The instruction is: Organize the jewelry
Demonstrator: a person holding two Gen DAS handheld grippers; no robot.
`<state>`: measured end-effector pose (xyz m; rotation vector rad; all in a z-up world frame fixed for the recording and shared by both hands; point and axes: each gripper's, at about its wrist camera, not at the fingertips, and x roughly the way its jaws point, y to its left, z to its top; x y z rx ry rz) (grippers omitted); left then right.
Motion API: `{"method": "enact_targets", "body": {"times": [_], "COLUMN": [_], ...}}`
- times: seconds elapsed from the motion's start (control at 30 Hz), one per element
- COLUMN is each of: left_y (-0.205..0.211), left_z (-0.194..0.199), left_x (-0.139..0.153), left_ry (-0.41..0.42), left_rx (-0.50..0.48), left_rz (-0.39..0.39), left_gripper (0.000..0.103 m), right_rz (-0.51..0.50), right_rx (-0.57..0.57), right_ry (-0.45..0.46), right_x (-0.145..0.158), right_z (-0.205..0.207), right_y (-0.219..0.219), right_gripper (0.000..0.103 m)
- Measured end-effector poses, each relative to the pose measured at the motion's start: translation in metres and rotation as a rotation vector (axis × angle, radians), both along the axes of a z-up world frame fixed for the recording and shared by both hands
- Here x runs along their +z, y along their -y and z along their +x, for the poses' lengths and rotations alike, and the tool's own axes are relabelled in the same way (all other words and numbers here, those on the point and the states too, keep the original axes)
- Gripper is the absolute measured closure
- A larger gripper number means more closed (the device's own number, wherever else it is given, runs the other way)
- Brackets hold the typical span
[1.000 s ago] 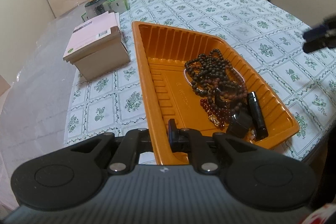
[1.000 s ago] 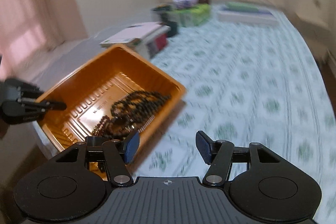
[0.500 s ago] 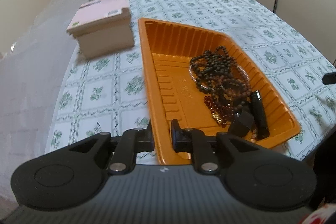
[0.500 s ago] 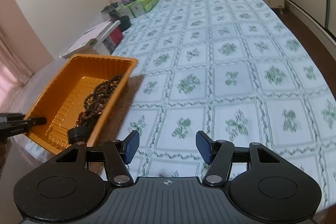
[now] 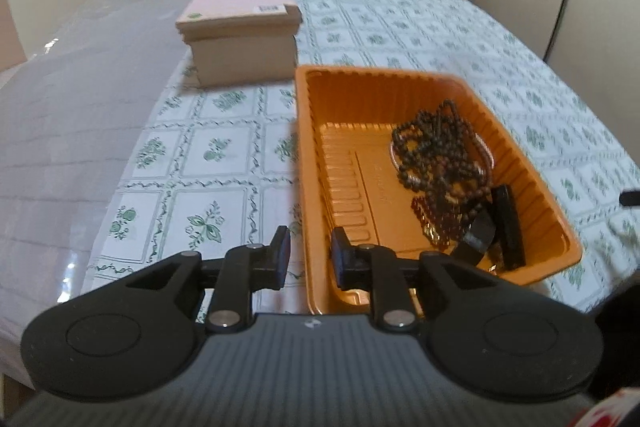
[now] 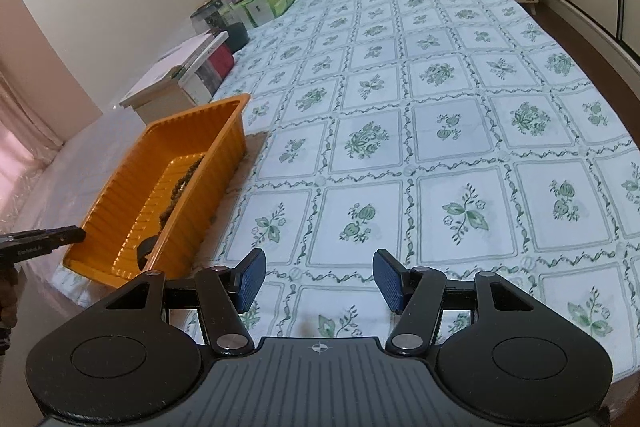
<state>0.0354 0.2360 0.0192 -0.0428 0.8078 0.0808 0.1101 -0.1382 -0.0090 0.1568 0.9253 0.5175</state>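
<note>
Left wrist view | left gripper (image 5: 308,254) fingers just opening, straddling orange tray (image 5: 308,147) wall | right gripper (image 6: 318,279) fingers apart, empty | box label unreadable

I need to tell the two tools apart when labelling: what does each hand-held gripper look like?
Both share a ribbed dark grey body, two round black discs and black linkage arms with silver pivot screws. The left hand-held gripper has black finger pads; the right hand-held gripper has blue textured pads. No cables or sleeves show.

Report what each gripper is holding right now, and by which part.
Nothing is held. The left gripper straddles the orange tray's near rim, its jaws just opened off it. The right gripper is open over bare tablecloth.
</note>
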Motion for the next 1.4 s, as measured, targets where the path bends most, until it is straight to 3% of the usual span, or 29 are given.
{"method": "enact_targets", "body": {"times": [0.03,0.1,0.23,0.3,0.37,0.47,0.57,1.1,1.4], "left_y": [0.001,0.004,0.016,0.024,0.033,0.048,0.065,0.177,0.203], "left_z": [-0.002,-0.007,-0.015,-0.019,-0.024,-0.031,-0.04,-0.07,-0.073], "left_x": [0.003,0.01,0.021,0.027,0.032,0.039,0.042,0.002,-0.01], "left_ry": [0.01,0.03,0.078,0.103,0.128,0.163,0.197,0.055,0.005], "left_rx": [0.006,0.017,0.039,0.05,0.038,0.035,0.037,0.064,0.061], "left_rz": [0.0,0.006,0.005,0.002,-0.012,-0.021,-0.037,-0.078,-0.062], "left_gripper": [0.08,0.064,0.052,0.037,0.031,0.009,0.0,0.0,0.001], "right_rz": [0.004,0.011,0.006,0.0,-0.011,-0.035,-0.047,-0.153,-0.206], "right_rx": [-0.002,-0.008,-0.027,-0.039,-0.044,-0.051,-0.064,-0.044,-0.001], "right_ry": [-0.002,-0.007,-0.011,-0.009,-0.002,0.004,0.009,0.114,0.105], "right_x": [0.0,-0.002,-0.002,-0.001,0.001,0.003,0.007,0.025,0.014], "right_z": [0.0,-0.002,-0.009,-0.013,-0.019,-0.026,-0.034,-0.08,-0.102], "right_y": [0.0,0.001,0.006,0.009,0.011,0.015,0.02,0.019,0.004], "right_gripper": [0.043,0.043,0.038,0.029,0.028,0.028,0.028,0.028,0.028]}}
